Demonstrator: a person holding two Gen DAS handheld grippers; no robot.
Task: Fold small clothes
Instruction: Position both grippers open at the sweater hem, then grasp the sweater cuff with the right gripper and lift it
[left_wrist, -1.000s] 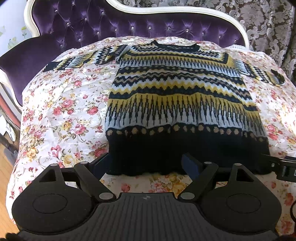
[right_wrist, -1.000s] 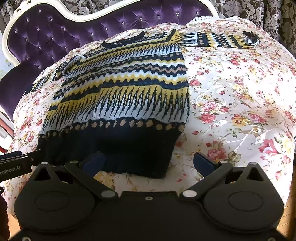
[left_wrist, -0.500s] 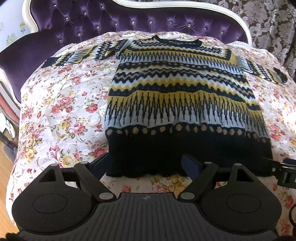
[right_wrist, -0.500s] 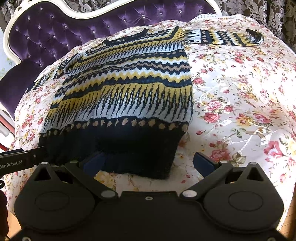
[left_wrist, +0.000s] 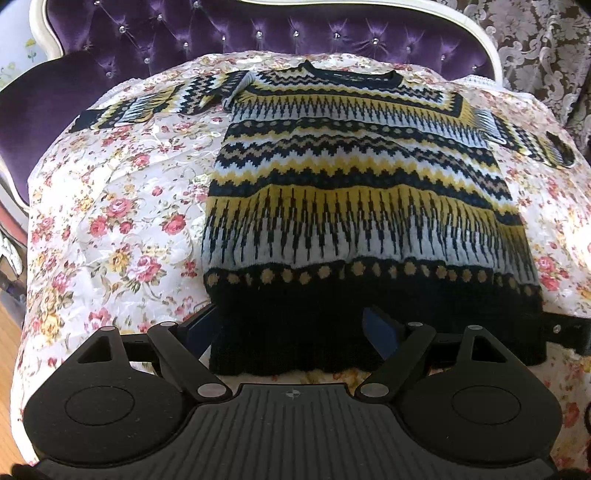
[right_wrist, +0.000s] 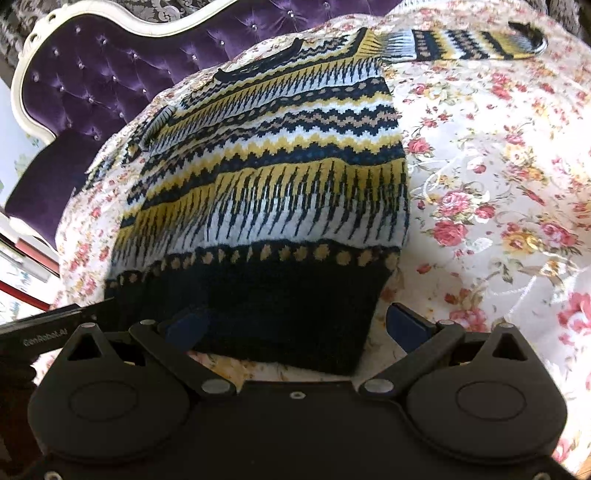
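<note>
One sweater (left_wrist: 354, 206) lies flat, front up, on a floral bedspread (left_wrist: 110, 206), neck toward a purple tufted headboard (left_wrist: 258, 33) and hem toward both tools. The left gripper (left_wrist: 291, 328) sits at the hem's left corner, jaws spread; one finger lies outside the side edge, the other over the dark band. Nothing is pinched. The right gripper (right_wrist: 295, 328) sits at the hem's right corner, jaws likewise spread, one finger (right_wrist: 406, 325) on the bedspread beside the edge, the other over the band; contact cannot be told.

Sweater: knitted, horizontal zigzag and spike bands in navy, yellow, tan and white; dotted row above a plain dark hem band; dark round collar.

Count: one sweater, two sleeves spread outward, two grippers.
</note>
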